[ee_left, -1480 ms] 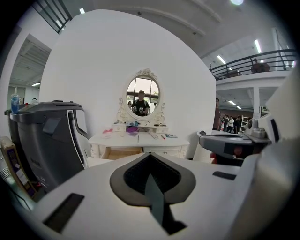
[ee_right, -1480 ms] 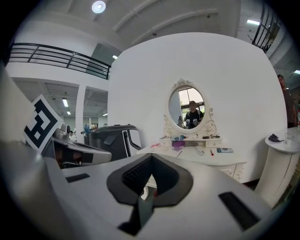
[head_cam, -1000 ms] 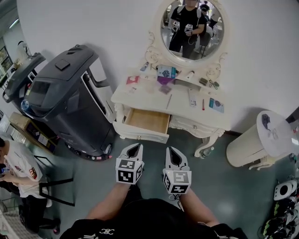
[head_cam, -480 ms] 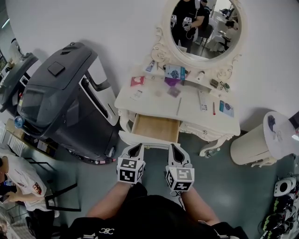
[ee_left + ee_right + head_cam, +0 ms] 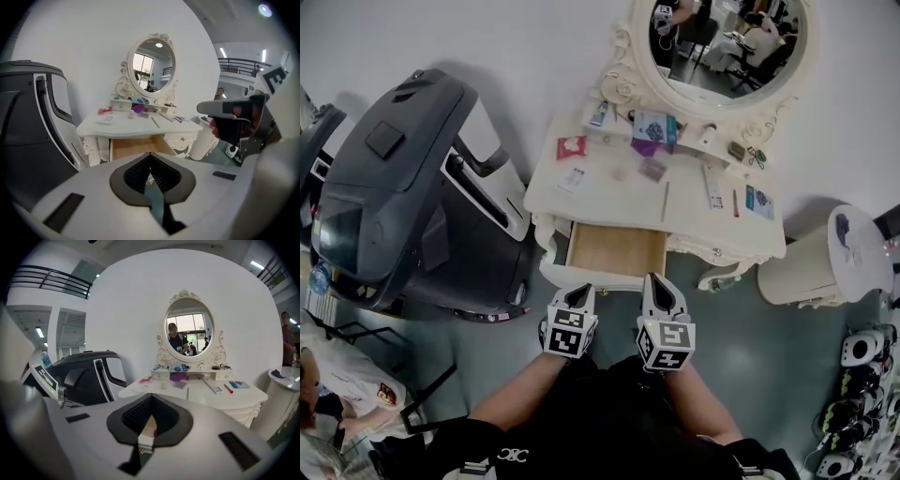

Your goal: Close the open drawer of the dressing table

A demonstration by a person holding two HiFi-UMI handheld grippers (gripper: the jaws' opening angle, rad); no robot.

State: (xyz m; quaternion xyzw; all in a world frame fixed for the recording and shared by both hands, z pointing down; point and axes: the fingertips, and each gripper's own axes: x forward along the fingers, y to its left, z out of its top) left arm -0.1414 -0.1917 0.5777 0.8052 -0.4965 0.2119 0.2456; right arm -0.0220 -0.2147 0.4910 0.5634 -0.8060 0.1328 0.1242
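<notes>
The drawer (image 5: 616, 251) of the dressing table (image 5: 581, 202) stands pulled out below the worktop's front edge, its bare wooden bottom showing and its white front panel (image 5: 598, 278) nearest the person. The left claw (image 5: 579, 298) and the right claw (image 5: 659, 289) sit side by side just at that panel, each with its jaws closed together on nothing. From above it is hard to say whether either tip actually touches the panel. Open grey-green floor (image 5: 750, 375) lies behind and to the right. On the left a bulky dark grey machine (image 5: 389, 206) stands close beside the table's corner, and a round white stand (image 5: 853, 253) sits to the right, apart from the table leg. The worktop carries a pink packet (image 5: 572, 147), a thin pen (image 5: 664, 202), a white remote-like bar (image 5: 712, 186) and a blue booklet (image 5: 759, 202). An oval mirror (image 5: 731, 42) rises against the white wall.
</notes>
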